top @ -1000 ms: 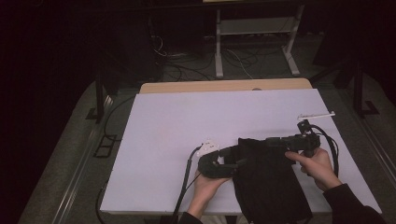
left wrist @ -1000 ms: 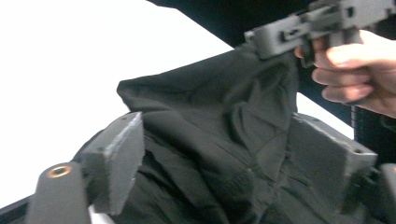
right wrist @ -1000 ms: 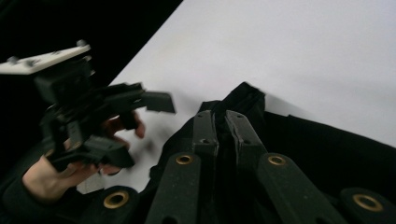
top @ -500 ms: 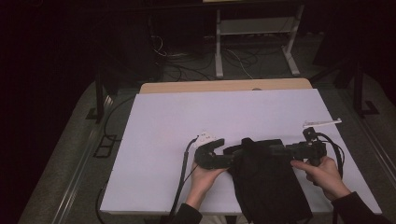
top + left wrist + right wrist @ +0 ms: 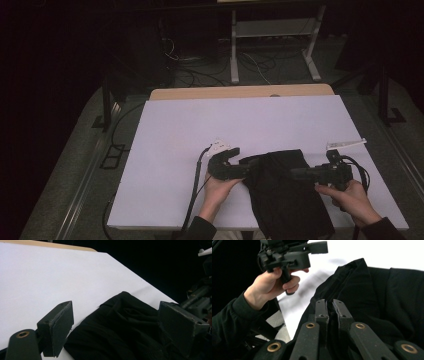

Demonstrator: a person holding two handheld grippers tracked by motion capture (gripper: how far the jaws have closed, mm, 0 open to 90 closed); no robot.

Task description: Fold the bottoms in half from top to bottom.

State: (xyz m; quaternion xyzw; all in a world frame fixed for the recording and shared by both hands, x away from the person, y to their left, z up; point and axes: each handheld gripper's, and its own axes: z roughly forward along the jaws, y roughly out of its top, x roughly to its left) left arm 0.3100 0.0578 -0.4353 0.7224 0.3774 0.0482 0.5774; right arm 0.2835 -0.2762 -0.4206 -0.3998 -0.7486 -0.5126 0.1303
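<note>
Since the earlier frame the right gripper (image 5: 295, 174) has slid toward lower right, drawing the black cloth (image 5: 285, 195) wider; its jaws pinch a fold. The left gripper (image 5: 239, 156) stands open beside the cloth's left edge. No readable writing. The cloth lies crumpled, matte, lower centre on the white table (image 5: 200, 125)

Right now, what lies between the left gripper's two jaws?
In the left gripper view, the black garment lies on the white table between the open jaws of the left gripper; neither pad presses it.
</note>
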